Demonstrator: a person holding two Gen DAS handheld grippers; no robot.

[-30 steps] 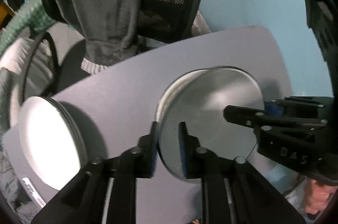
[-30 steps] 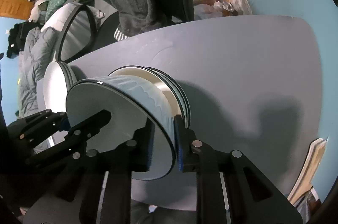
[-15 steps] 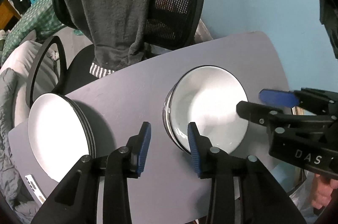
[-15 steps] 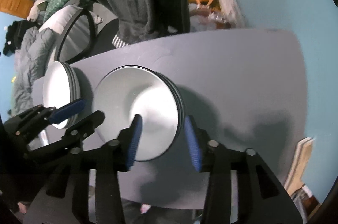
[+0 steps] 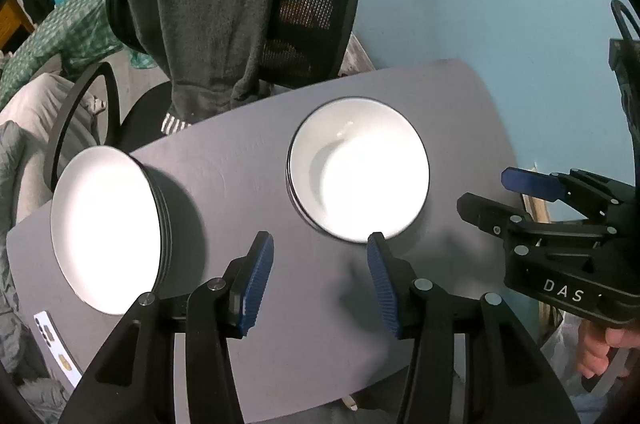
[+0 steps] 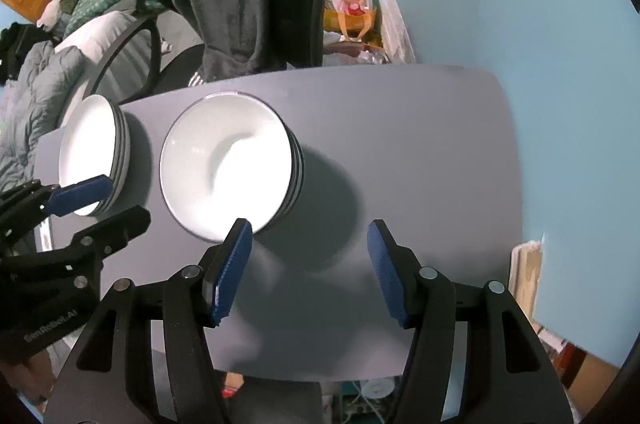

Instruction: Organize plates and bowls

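- two stacks are seen on the grey table (image 5: 328, 344): a stack of bowls (image 5: 358, 170) near the middle and a stack of plates (image 5: 108, 228) off to the left, well apart from each other.
- the left gripper (image 5: 320, 282) is held wide open and empty, hovering just short of the bowls' near rim.
- the right gripper (image 6: 310, 270) is spread wide too, nothing between its blue pads (image 6: 234, 270), just right of the bowls.
- the dishes look like glazed white ceramic with a dark rim line, so they're probably stiff, slick, fairly heavy as a stack, and chippable if knocked.
- a pinch across the rim edge is likely the best hold; one piece at a time would be safer than the whole stack.
- "das" can be read on the right gripper's body in the left view, and something like "senrobot.ai" on the left gripper in the right view, though that one's blurry.
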